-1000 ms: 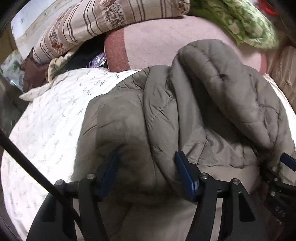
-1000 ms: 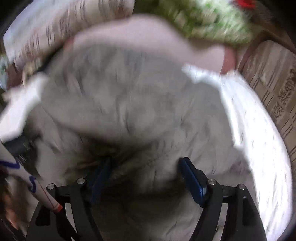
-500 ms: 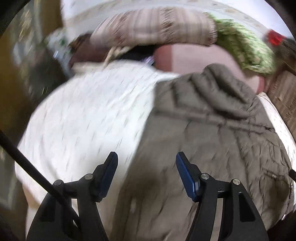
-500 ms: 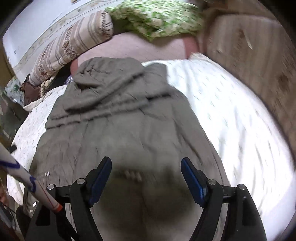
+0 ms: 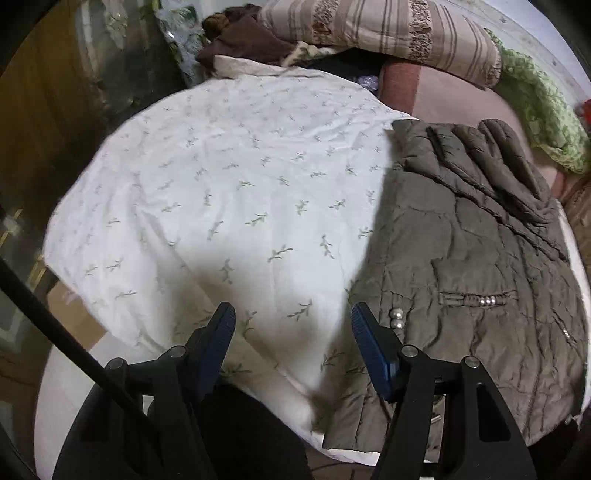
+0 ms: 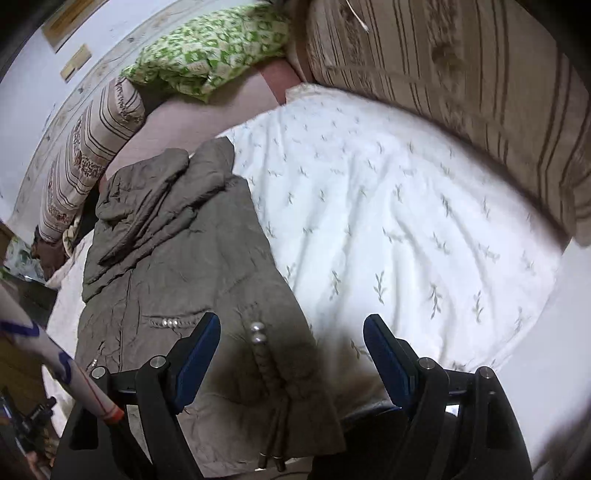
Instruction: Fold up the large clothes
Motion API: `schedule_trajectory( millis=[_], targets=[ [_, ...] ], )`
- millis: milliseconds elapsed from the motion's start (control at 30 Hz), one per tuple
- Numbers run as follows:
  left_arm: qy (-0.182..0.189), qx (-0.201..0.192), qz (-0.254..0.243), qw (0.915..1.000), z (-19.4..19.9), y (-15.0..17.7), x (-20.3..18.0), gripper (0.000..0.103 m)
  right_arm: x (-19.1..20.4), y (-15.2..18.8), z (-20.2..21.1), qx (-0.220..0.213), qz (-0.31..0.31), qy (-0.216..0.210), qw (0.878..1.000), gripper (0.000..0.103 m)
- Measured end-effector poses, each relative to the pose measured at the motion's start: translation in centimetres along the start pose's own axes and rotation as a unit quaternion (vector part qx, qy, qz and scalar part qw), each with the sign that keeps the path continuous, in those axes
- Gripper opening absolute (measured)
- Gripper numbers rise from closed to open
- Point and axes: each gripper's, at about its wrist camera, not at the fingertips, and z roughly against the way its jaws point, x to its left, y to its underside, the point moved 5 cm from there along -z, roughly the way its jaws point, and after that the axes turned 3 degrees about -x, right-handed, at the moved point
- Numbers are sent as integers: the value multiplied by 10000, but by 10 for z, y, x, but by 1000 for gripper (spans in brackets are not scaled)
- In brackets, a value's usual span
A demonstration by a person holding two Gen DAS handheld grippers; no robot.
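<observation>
A grey-brown quilted jacket [image 5: 476,258] lies folded lengthwise on a white leaf-print sheet [image 5: 229,192], its hood and sleeves bunched at the far end. In the right wrist view the jacket [image 6: 184,266] fills the left half, with its beaded drawstring [image 6: 264,354] near the front. My left gripper [image 5: 291,343] is open and empty above the sheet, just left of the jacket's hem. My right gripper [image 6: 291,358] is open and empty above the jacket's near right corner.
Striped cushions [image 5: 388,26] and a green patterned cushion [image 6: 207,62] lie at the far end on a pink mattress [image 5: 454,99]. A striped padded wall [image 6: 480,85] runs along the right. The bed edge and floor [image 5: 55,321] are at the left.
Both grippers have drawn back from the jacket and apart, the left swinging left, the right swinging right. The raised bulk of the jacket now lies flat in a narrow fold.
</observation>
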Motion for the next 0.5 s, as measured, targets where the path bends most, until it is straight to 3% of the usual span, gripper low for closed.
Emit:
schedule_trajectory(
  millis=[133, 333, 433, 500],
  targets=[
    [523, 331, -41, 9981, -26, -7, -8, 65, -2, 0, -19, 285, -144, -313, 9990, 84],
    [1478, 1108, 376, 9821, -75, -7, -23, 64, 6, 0, -60, 794, -339, -794, 9931, 84],
    [1645, 1268, 423, 9773, -88, -7, -31, 65, 11, 5, -82, 1216, -544, -1268, 9829, 84],
    [1776, 1303, 257, 9751, -86, -5, -40, 64, 13, 5, -84, 1245, -722, -1465, 9787, 85]
  ],
)
